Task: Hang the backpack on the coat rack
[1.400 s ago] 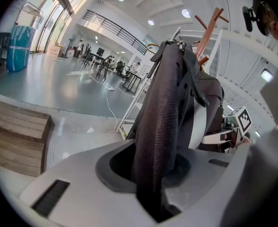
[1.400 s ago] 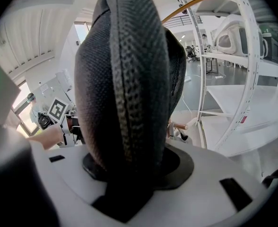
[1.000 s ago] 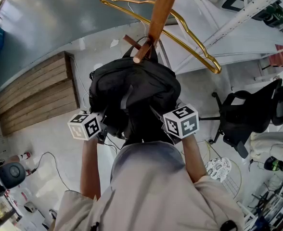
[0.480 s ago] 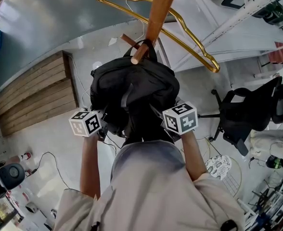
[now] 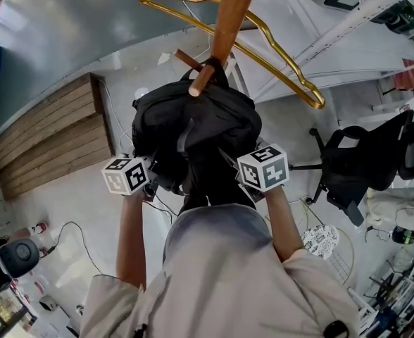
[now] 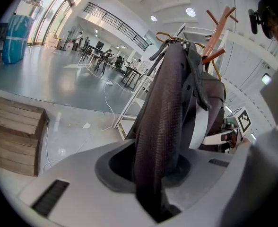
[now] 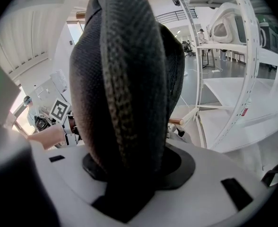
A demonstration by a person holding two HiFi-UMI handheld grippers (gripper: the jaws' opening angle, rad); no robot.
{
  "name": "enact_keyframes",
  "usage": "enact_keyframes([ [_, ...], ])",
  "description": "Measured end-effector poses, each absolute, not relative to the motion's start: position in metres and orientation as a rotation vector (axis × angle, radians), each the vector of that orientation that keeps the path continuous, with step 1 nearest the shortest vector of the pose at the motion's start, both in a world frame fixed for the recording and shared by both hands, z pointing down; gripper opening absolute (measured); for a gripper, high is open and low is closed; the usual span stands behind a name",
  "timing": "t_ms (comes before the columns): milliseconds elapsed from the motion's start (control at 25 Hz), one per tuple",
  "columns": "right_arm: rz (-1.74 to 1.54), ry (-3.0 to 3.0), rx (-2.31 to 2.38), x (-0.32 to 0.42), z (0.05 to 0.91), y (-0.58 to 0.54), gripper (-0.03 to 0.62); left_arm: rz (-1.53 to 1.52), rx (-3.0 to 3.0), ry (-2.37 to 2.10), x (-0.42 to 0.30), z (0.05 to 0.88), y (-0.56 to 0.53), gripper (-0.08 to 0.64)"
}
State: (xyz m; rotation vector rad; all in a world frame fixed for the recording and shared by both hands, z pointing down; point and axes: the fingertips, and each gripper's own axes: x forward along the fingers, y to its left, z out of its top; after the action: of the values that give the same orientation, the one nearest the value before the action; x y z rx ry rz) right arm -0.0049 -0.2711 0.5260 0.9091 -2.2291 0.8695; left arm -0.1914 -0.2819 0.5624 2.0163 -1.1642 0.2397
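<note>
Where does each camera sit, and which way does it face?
Head view: on the person's head, facing steeply down at the backpack at the coat rack; both forearms show.
Left gripper view: on the left gripper, along its jaws, clamped on a backpack strap.
Right gripper view: same on the right gripper.
Shared: all show backpack and coat rack.

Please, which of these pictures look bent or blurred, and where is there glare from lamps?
Left gripper view: strong fisheye bending, dark corners, glare at the ceiling lights, daylight mirrored on the shiny floor. Right gripper view: the same bending; the backpack fills the middle, its weave sharp. Head view: even light, coat rack sharp.
</note>
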Motion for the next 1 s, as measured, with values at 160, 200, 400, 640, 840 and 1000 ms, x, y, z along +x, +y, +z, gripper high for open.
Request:
enact_keyframes([
  [160, 0.863, -2.23, 0.909, -0.003, 0.529, -0.275, 0.19, 0.244, 2.038, -1.155, -0.19, 0.566, -0.288, 0.069],
  [200, 0.862, -2.231, 0.908, -0.002, 0.529, -0.276, 0.19, 0.242, 2.039, -1.153, -0.189, 0.567, -0.289, 0.071],
  [400, 0.847, -2.232, 0.911, 0.001, 0.533, -0.281, 0.196, 0.233, 2.046, -1.158, -0.187, 0.571, -0.294, 0.075],
  [640, 0.821, -2.24, 0.905, 0.002, 0.538, -0.289, 0.206, 0.229, 2.067, -1.187, -0.187, 0.574, -0.303, 0.081],
  [840, 0.808, -2.24, 0.904, 0.003, 0.541, -0.296, 0.213, 0.215, 2.064, -1.209, -0.187, 0.577, -0.31, 0.089],
  [1000, 0.798, -2.241, 0.904, 0.004, 0.543, -0.3, 0.218, 0.214, 2.059, -1.233, -0.187, 0.579, -0.315, 0.097],
])
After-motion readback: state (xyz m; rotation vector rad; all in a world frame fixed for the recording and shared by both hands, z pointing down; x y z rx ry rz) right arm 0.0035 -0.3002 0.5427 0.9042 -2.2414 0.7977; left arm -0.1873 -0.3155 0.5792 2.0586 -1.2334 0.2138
